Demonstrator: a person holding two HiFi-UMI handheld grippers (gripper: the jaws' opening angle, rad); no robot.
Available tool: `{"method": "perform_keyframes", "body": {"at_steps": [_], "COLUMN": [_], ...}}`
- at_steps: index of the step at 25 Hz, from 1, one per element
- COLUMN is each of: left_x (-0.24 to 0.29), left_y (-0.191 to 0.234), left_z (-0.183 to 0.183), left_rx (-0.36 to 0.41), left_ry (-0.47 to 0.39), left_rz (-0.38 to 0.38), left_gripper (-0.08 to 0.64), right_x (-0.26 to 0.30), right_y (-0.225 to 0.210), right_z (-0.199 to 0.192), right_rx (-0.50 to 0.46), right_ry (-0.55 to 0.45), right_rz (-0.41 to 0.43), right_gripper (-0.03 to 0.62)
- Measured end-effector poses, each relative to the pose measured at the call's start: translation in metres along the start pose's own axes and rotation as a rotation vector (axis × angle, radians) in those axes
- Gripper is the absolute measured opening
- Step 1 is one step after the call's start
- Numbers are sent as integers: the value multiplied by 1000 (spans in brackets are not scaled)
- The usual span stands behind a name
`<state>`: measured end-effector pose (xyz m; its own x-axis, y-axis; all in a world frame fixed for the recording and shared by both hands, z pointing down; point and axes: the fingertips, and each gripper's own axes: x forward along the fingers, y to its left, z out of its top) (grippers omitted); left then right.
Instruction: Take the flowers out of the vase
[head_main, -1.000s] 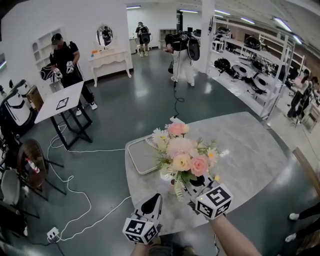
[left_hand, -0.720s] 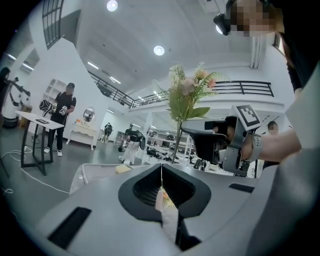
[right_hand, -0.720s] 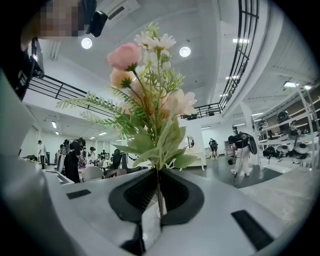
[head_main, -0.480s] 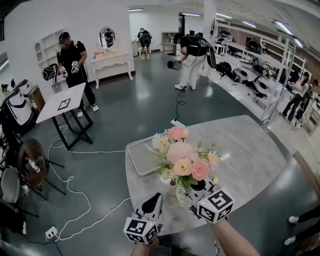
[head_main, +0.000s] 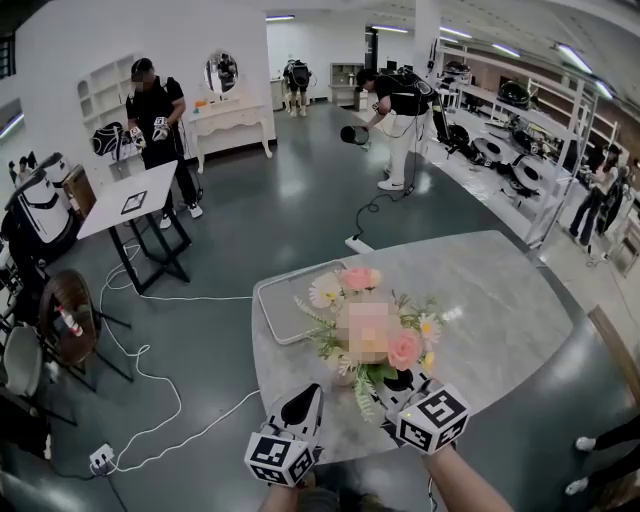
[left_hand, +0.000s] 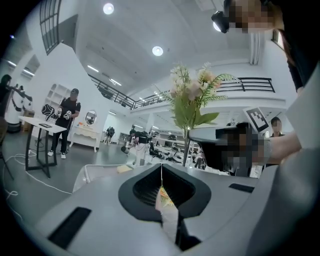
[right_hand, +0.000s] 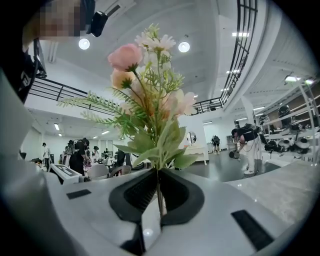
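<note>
A bouquet of pink, cream and white flowers (head_main: 372, 325) with green leaves stands over the near part of the marble table (head_main: 500, 300). My right gripper (head_main: 396, 383) is shut on its stems just below the blooms. In the right gripper view the thin stem (right_hand: 159, 192) runs up between the closed jaws into the leaves and flowers (right_hand: 145, 85). A small pale vase (head_main: 342, 378) peeks out under the leaves; I cannot tell whether the stems sit in it. My left gripper (head_main: 304, 400) hangs to the left of the bouquet, shut, pointing level at the bouquet (left_hand: 192, 95).
A grey tray (head_main: 280, 310) lies on the table's far left corner. Beyond it are a dark floor with a white cable (head_main: 150, 380), a small white side table (head_main: 125, 205) and several people standing at the back.
The bouquet and my right gripper have shifted slightly across the table. The left gripper has hardly moved. A person at the back has walked to the right.
</note>
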<state>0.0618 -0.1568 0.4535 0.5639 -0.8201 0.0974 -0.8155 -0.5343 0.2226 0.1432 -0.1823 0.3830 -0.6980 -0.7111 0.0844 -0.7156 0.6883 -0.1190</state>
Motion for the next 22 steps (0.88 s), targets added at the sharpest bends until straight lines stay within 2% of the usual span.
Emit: {"method": "perform_keyframes", "body": {"at_steps": [15, 22], "left_x": [-11, -14], "left_y": [-16, -23], "left_z": [-14, -16], "left_rx": [-28, -31], "left_ry": [7, 5], "left_rz": [46, 57], "left_gripper": [15, 15], "right_x": [-28, -37], "right_y": [8, 7], "right_z": [-33, -26], "right_rx": [12, 24], "right_ry": [58, 31], "right_rz": [32, 48], "right_gripper": [35, 35]}}
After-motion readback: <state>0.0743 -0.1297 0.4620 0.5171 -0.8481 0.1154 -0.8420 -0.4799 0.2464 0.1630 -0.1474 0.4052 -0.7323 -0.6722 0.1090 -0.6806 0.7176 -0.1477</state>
